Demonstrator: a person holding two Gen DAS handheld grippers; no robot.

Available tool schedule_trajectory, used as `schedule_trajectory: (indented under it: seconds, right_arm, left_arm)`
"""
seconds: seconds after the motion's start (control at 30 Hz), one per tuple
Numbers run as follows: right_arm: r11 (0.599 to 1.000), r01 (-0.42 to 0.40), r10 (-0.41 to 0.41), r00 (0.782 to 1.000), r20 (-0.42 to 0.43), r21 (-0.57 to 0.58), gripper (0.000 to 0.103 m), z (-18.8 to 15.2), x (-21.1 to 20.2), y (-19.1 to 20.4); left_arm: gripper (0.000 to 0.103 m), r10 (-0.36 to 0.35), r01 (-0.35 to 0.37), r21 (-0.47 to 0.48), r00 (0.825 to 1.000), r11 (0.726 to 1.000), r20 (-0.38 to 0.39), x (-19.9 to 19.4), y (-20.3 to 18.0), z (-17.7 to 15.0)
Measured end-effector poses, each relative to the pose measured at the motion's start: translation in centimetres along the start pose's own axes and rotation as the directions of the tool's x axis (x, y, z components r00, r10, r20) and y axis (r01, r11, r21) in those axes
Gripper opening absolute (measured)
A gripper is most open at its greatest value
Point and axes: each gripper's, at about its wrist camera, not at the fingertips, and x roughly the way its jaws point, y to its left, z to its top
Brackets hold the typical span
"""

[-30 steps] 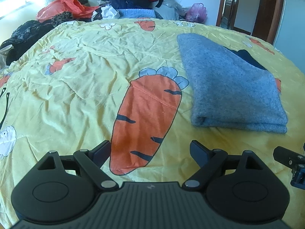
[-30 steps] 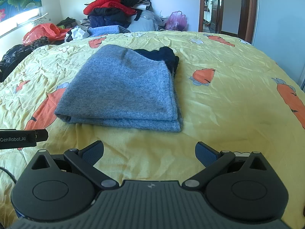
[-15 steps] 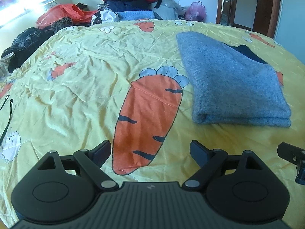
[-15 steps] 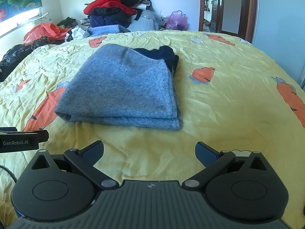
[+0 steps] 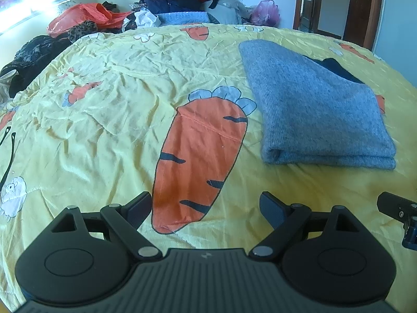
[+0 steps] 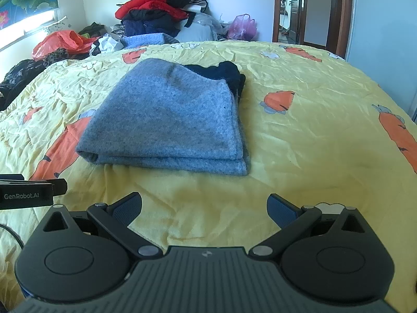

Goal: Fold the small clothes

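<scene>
A folded grey knit garment lies flat on the yellow carrot-print bedsheet, with a dark navy garment partly tucked under its far end. In the left wrist view the grey garment sits ahead and to the right. My left gripper hovers open over a big orange carrot print, nothing between its fingers. My right gripper stands open just short of the garment's near folded edge, holding nothing. Each gripper's body shows at the edge of the other's view.
A heap of unfolded clothes in red, black and blue is piled at the far end of the bed. An orange plastic bag and dark clothes lie at the far left. A doorway opens at the back right.
None beyond a slight roll of the left wrist view; the folded garment and both grippers stay where they were.
</scene>
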Motion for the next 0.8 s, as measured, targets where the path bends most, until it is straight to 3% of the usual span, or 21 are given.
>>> schedule_trajectory:
  seconds: [0.8]
  right_arm:
    - [1.0,-0.006,0.006,1.0,0.003,-0.008,0.103,-0.07,-0.26,-0.01]
  left_arm:
    - [0.09,0.0,0.0,0.006,1.0,1.0,0.002,-0.28,0.0,-0.23]
